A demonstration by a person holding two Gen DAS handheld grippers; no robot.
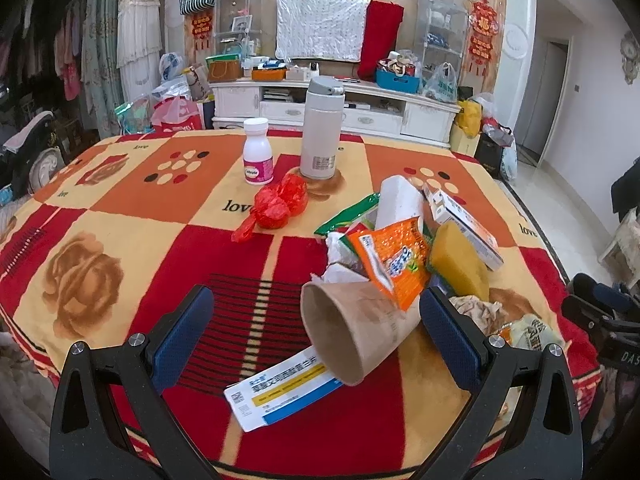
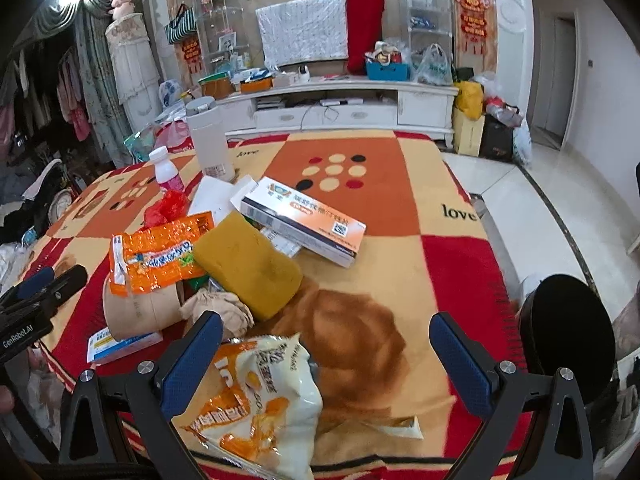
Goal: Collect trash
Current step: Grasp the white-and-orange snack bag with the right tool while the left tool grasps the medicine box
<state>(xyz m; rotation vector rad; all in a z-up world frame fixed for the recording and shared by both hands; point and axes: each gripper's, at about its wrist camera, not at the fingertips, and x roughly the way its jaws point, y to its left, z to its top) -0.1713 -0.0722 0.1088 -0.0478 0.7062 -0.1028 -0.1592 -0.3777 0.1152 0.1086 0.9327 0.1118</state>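
Left gripper (image 1: 316,328) jaws apart, straddling the tipped paper cup (image 1: 352,328) on the blanket (image 1: 120,208). I'd squeeze mid-wall gently, it crushes easily. Right gripper (image 2: 326,356) spread wide over the snack bag (image 2: 260,396).

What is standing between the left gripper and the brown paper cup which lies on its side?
Nothing visible. The left gripper is open, and the paper cup already lies between its jaws, mouth toward the camera. An orange snack wrapper rests on the cup's far end.
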